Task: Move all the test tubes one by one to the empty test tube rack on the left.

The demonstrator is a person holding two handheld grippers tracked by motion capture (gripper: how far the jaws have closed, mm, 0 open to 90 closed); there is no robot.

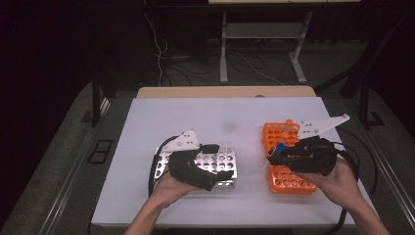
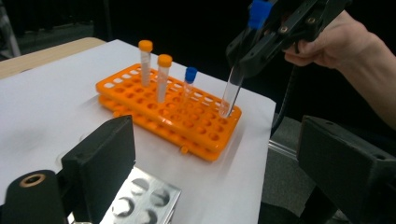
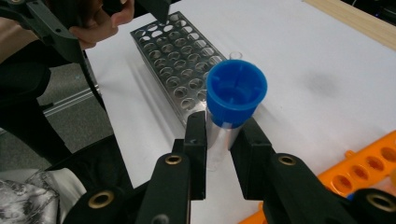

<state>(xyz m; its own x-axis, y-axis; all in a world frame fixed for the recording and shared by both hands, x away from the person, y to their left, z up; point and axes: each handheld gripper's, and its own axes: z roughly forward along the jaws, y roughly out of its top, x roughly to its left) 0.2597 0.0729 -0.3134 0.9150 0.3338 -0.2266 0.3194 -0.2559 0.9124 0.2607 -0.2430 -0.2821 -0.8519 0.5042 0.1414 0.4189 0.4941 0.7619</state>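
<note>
A clear tube with a blue cap [image 3: 236,93] is clamped between the jaws of my right gripper [image 3: 224,128]. In the left gripper view that tube [image 2: 231,91] hangs upright from the right gripper [image 2: 247,56], its tip at a corner hole of the orange rack [image 2: 187,121]. In the high view the right gripper [image 1: 275,156] hovers over the orange rack [image 1: 291,182]. My left gripper [image 1: 221,162] is open above the metal rack [image 1: 230,155], with nothing between its jaws [image 2: 219,140].
In the orange rack stand two orange-capped tubes [image 2: 163,77] and a blue-capped tube [image 2: 189,81]. The metal rack [image 3: 173,51] has several bare holes. White paper [image 1: 220,117] covers the table, with a wooden edge [image 1: 225,91] at the back.
</note>
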